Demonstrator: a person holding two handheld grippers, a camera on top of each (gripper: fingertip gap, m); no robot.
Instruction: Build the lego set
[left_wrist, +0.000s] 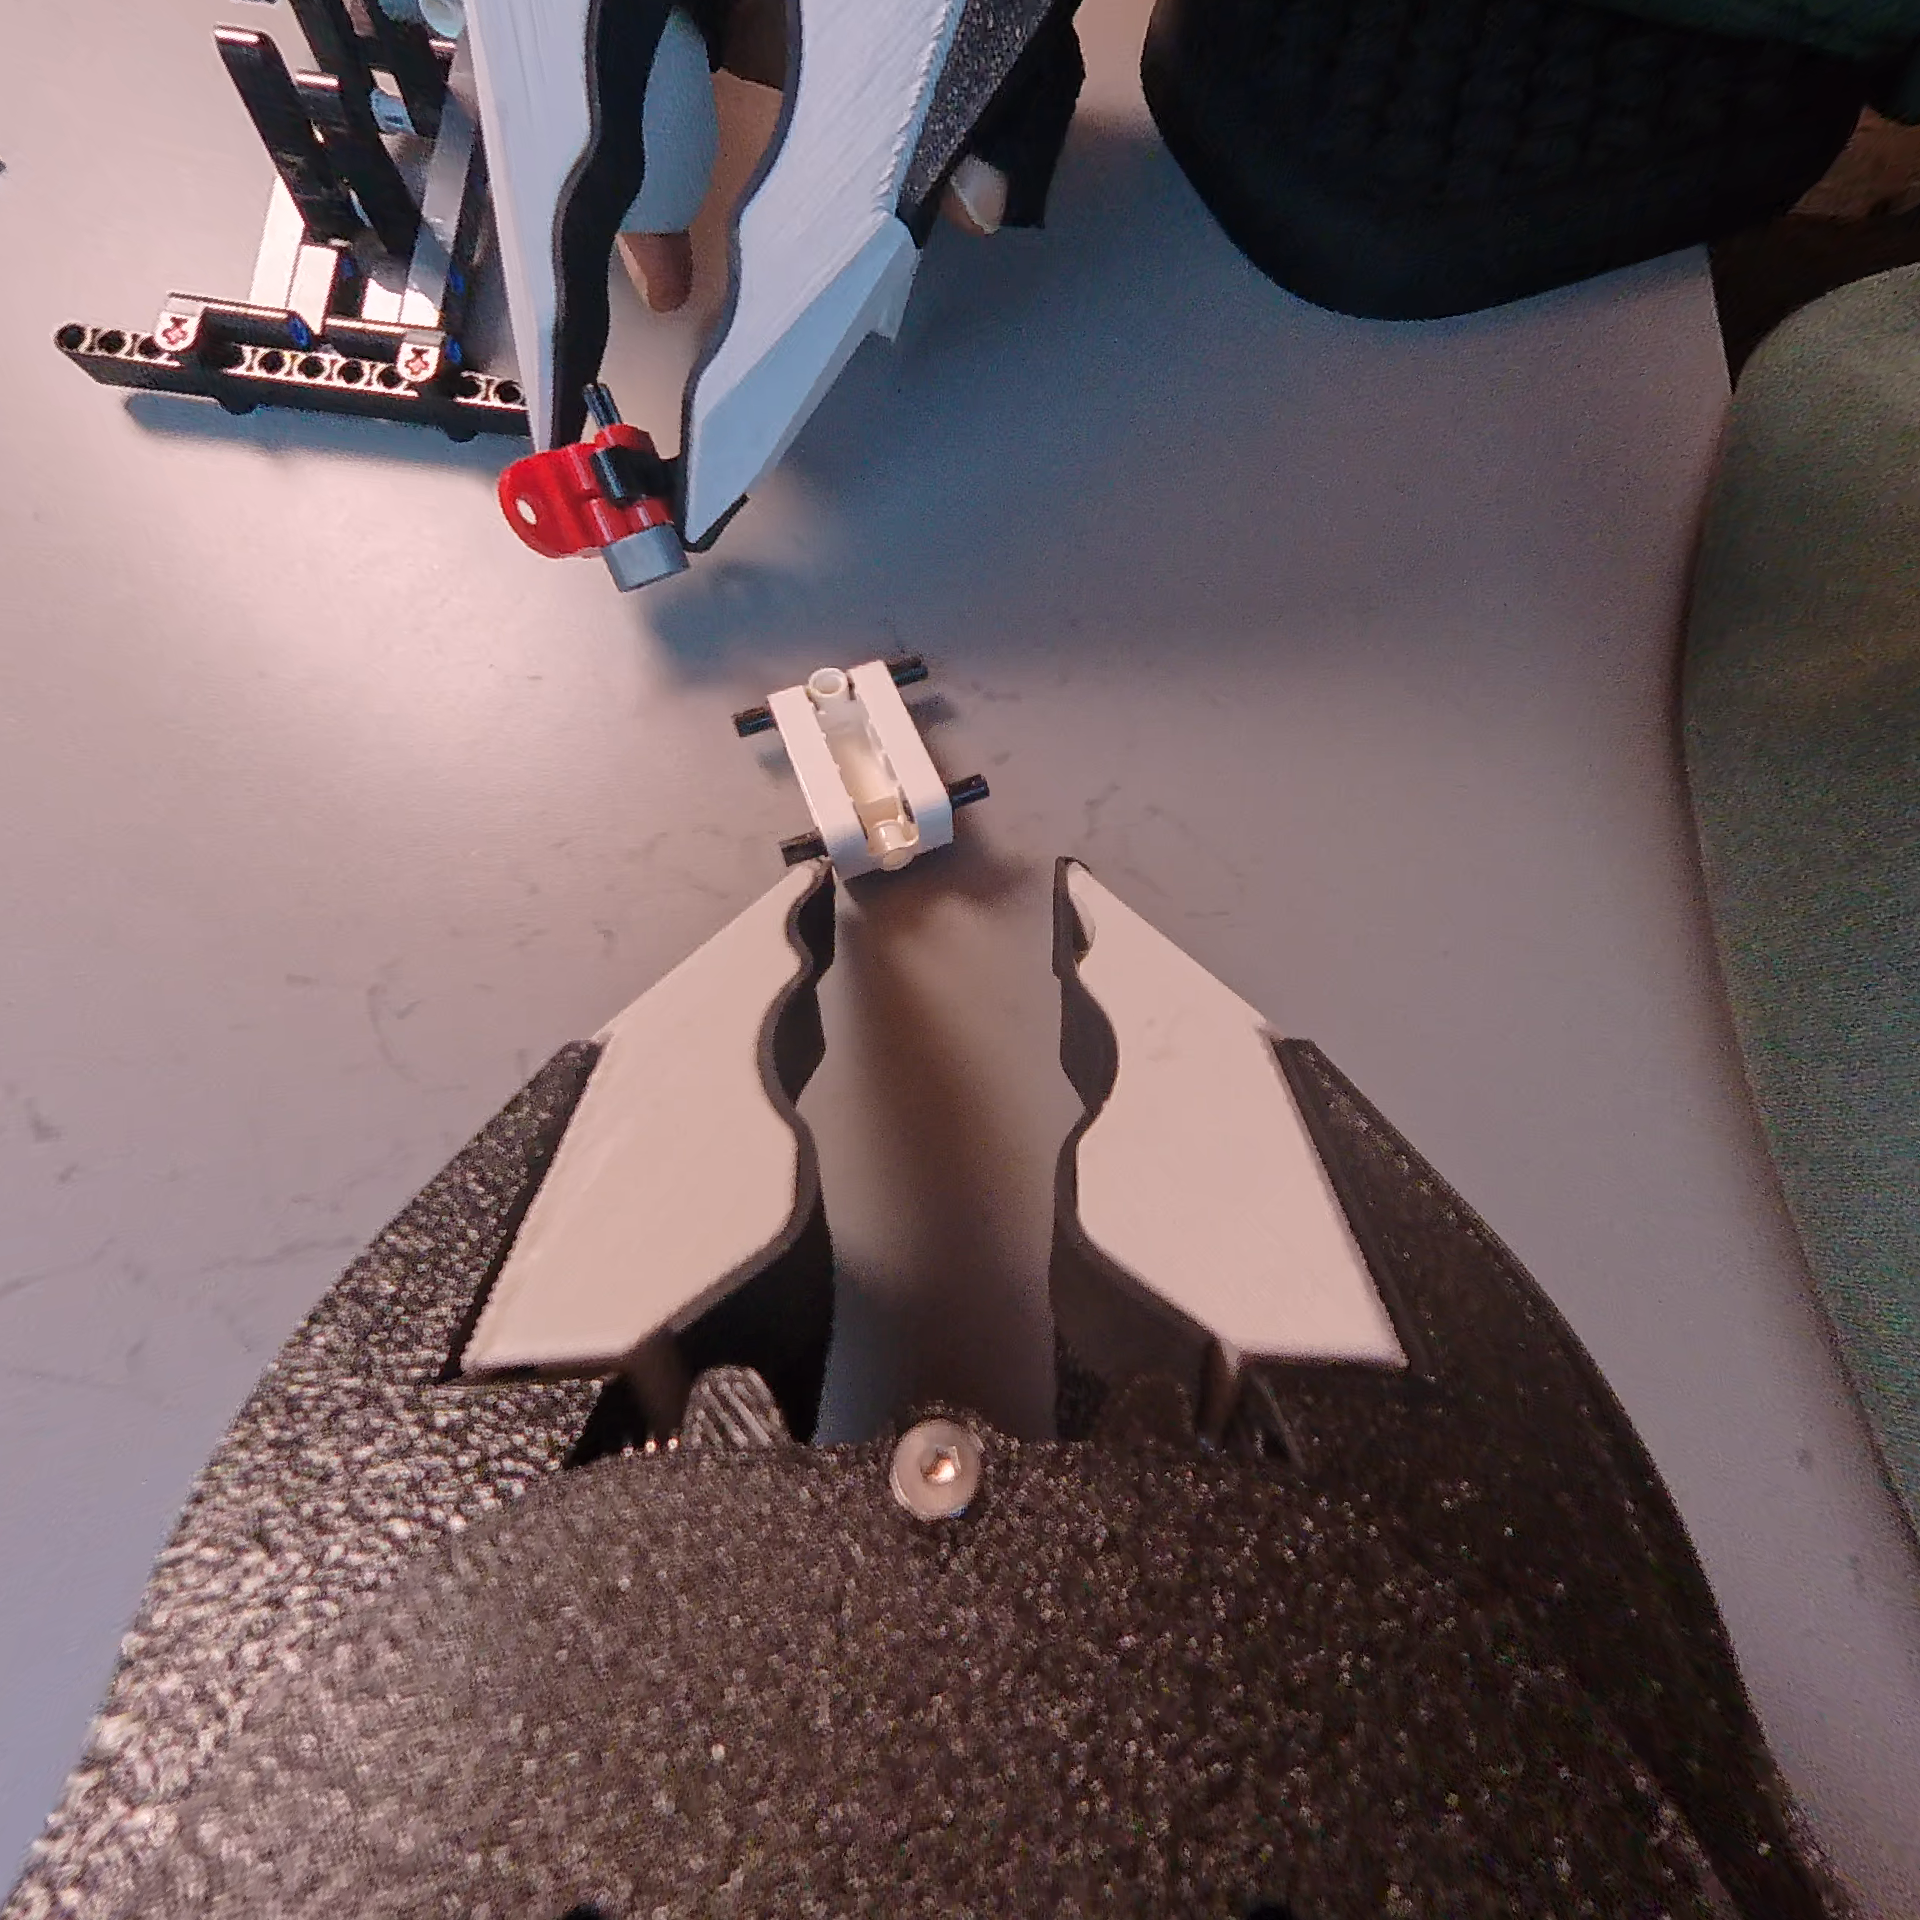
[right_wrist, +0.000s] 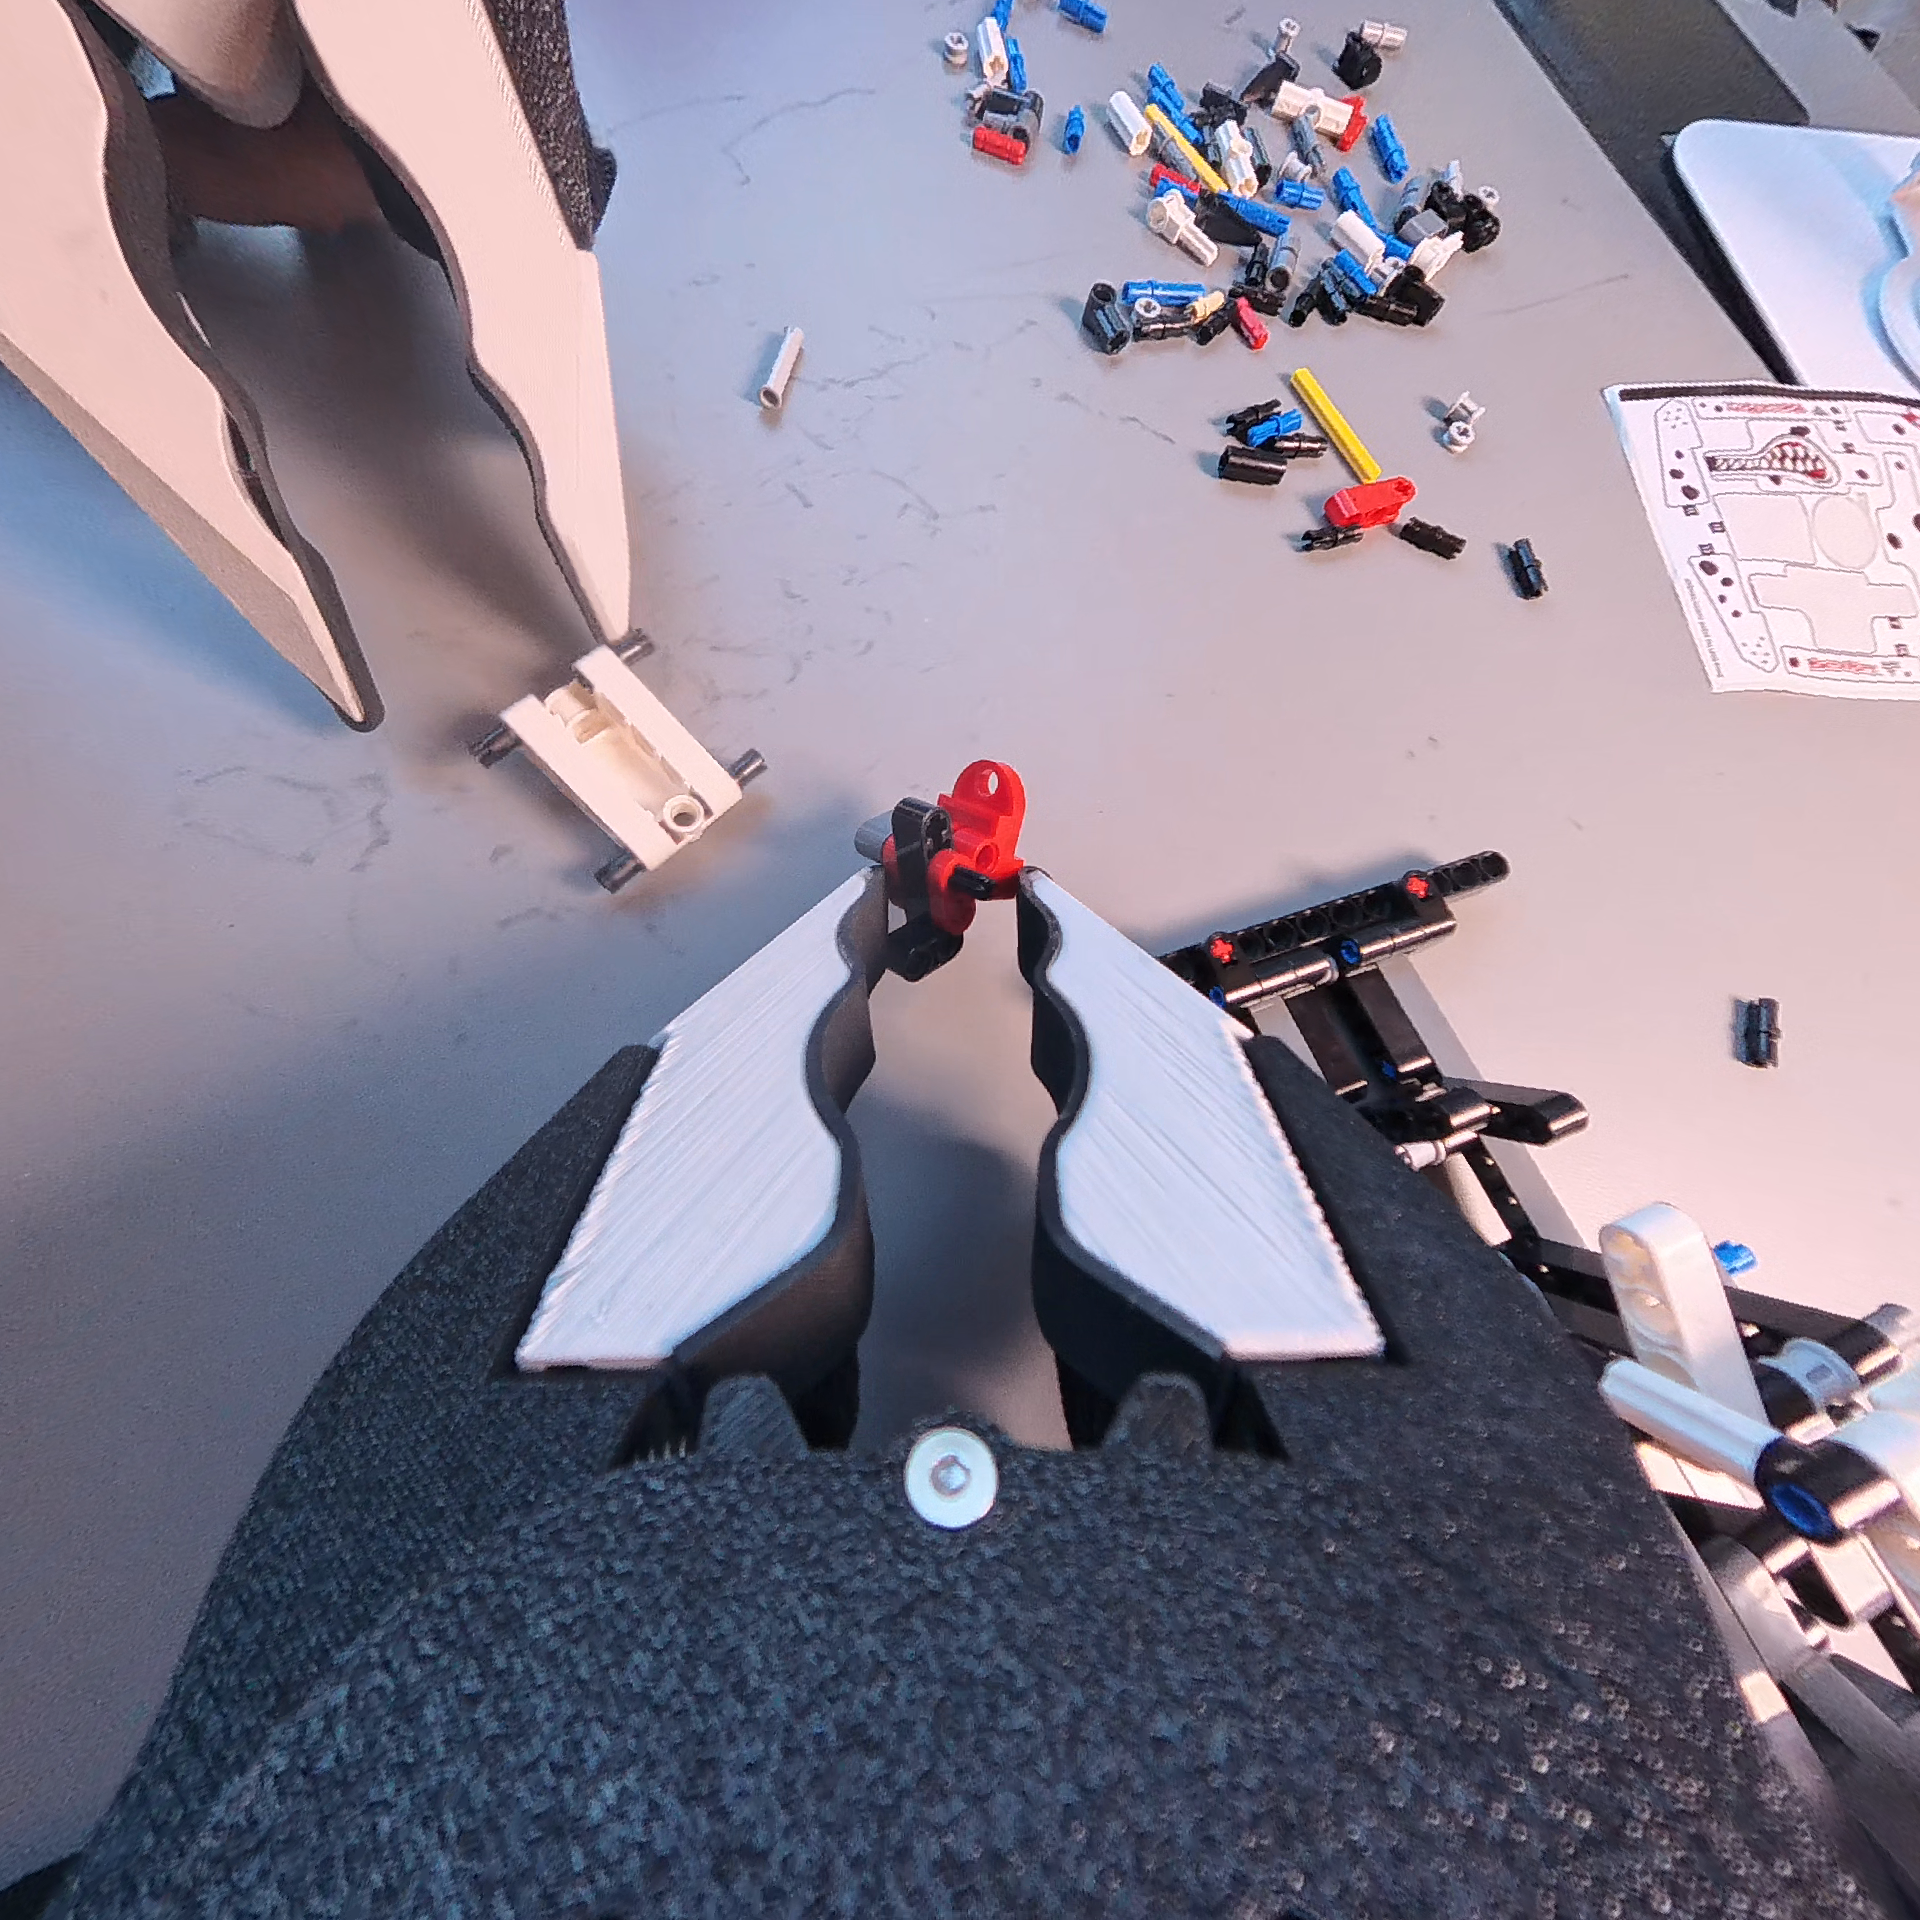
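Red piece (right_wrist: 971, 847) with grey bush and black pins is clamped at the right tool (right_wrist: 951, 894) tips, just off the surface (right_wrist: 831, 520). Left tool (left_wrist: 940, 883) is spread apart, holding nothing. White frame (left_wrist: 860, 774) with four black pins lies flat right at its tips, near its left finger, not between the fingers. Black chassis (right_wrist: 1351, 997) lies just right of the right tool; loose parts pile (right_wrist: 1278, 197) is well ahead of it, sticker sheet (right_wrist: 1787, 540) ahead-right.

Risks, my read:
- Red piece is held only at the very tips, off-centre. Any push to mate it could twist it or pop it out.
- White frame is unheld; if pressed against, it slides. Left tool needs to close on it first, and a skewed close could catch the side pins.

Unclear:
- Which part of the red piece the pads actually bite.
- Frame underside.
- Chassis is cut off by the tool body in both views.
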